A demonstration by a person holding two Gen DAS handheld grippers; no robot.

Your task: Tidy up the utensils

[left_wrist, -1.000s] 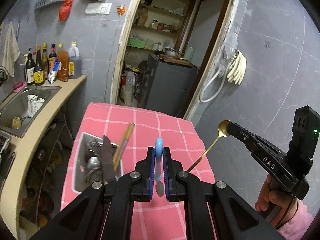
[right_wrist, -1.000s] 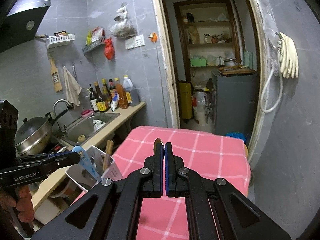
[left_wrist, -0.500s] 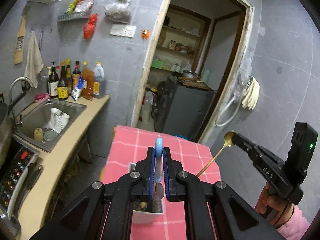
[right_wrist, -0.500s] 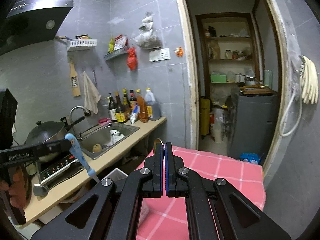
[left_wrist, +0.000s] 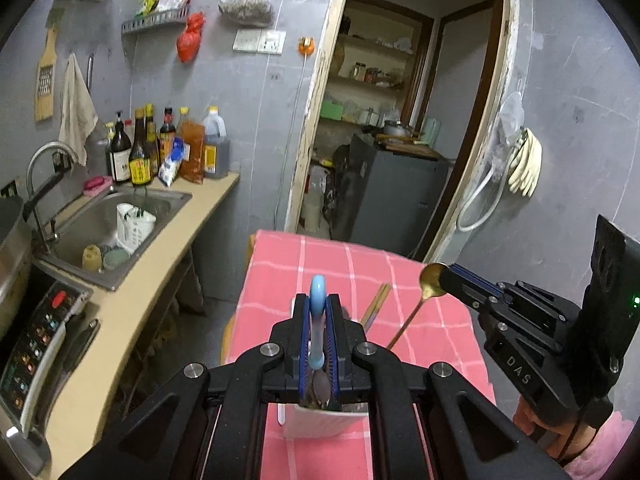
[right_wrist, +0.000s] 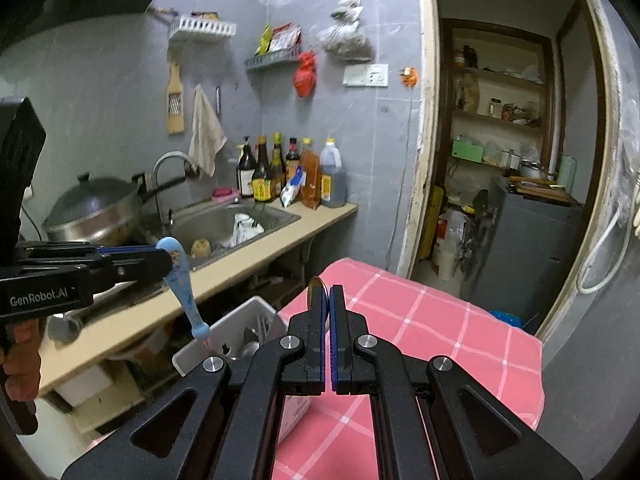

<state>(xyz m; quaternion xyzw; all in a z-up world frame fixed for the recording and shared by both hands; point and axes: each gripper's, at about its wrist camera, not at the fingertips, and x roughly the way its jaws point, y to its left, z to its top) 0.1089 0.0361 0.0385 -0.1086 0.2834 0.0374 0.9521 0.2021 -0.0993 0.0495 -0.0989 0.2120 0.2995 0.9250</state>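
Note:
My left gripper (left_wrist: 319, 304) is shut on a blue-handled utensil (left_wrist: 318, 286), handle up, its metal end hanging between the fingers. Right below it stands a white utensil basket (left_wrist: 320, 420) with wooden chopsticks (left_wrist: 376, 306) sticking out. To the right, my right gripper (left_wrist: 444, 276) is shut on a gold spoon (left_wrist: 430, 282), whose thin handle slants down towards the basket. In the right wrist view the right gripper (right_wrist: 329, 296) pinches the gold spoon (right_wrist: 315, 290) edge-on. The left gripper (right_wrist: 166, 260) holds the blue-handled utensil (right_wrist: 182, 284) above the basket (right_wrist: 236, 328).
The basket stands on a table with a pink checked cloth (left_wrist: 320, 260). Left of it runs a counter with a sink (left_wrist: 100, 224), bottles (left_wrist: 160, 148) and a stove panel (left_wrist: 36, 344); a lidded wok (right_wrist: 96, 212) sits there. Behind is a doorway with a dark cabinet (left_wrist: 384, 192).
Both grippers have drawn back and swung left towards the counter. The basket, earlier left of the left gripper, now sits under it. Both grips are unchanged.

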